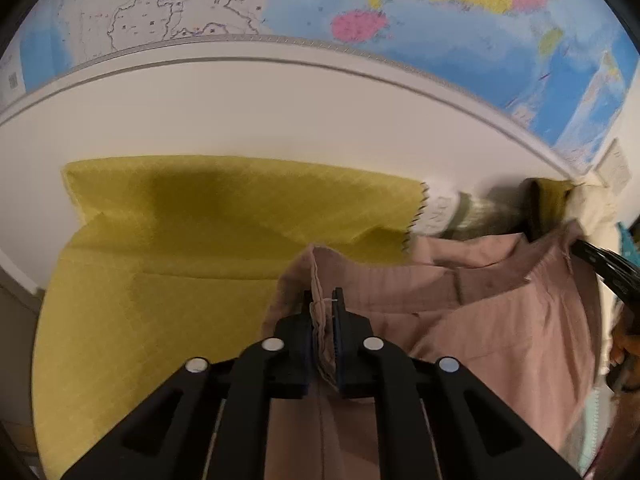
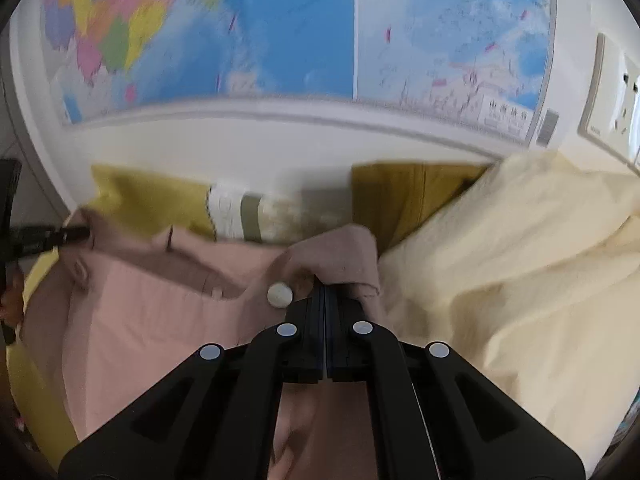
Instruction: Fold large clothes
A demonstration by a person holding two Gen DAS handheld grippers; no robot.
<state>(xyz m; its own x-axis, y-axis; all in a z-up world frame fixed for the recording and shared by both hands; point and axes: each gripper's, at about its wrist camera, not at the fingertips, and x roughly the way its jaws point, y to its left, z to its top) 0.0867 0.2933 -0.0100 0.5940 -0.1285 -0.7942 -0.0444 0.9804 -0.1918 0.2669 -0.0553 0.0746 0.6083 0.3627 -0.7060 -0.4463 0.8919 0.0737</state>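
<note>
Both grippers are clamped on the pink garment: my left gripper pinches a bunched hem, my right gripper bites thin cloth beside a pale button. It hangs soft, light and limp above the yellow cover, so I judge seams and corners the surest holds, away from the cream fabric.

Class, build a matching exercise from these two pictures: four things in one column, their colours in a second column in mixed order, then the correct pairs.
Things:
1. garment
2. cloth
3. blanket
4. button

Colours:
A. white
B. dusty pink
C. pale cream
D. mustard yellow

Pairs: 1-B, 2-D, 3-C, 4-A
</note>
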